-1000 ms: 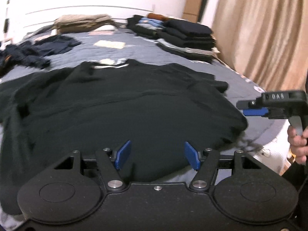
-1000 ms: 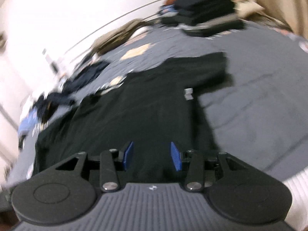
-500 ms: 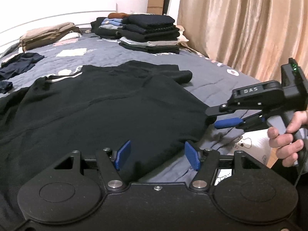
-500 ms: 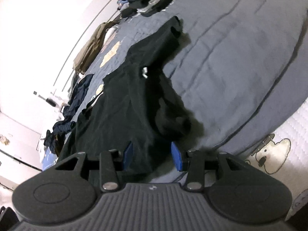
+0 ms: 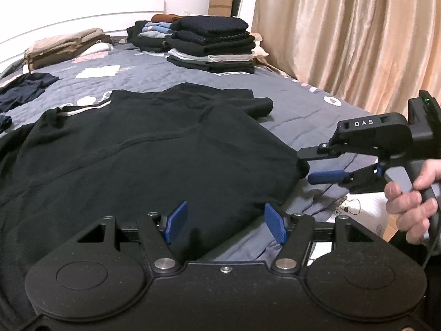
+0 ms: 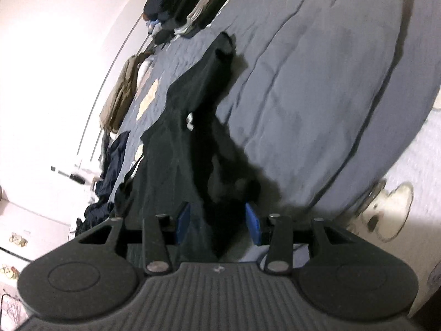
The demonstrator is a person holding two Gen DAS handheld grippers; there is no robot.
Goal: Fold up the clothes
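A black T-shirt lies spread on the grey quilted bed, collar toward the far left. My left gripper stands open just above the shirt's near hem, its blue pads apart and holding nothing. My right gripper comes in from the right, turned on its side, held by a hand. It is open, with the shirt's near right corner at its fingertips. In the right wrist view the dark cloth bunches between the open right gripper.
A tall stack of folded clothes sits at the bed's far end, with beige folded items and loose navy garments to the left. A tan curtain hangs on the right. The bed's edge and white mattress side lie close by.
The right gripper has rolled onto its side and moved in to the shirt's near right corner. The left gripper has swung toward the right, staying open over the hem.
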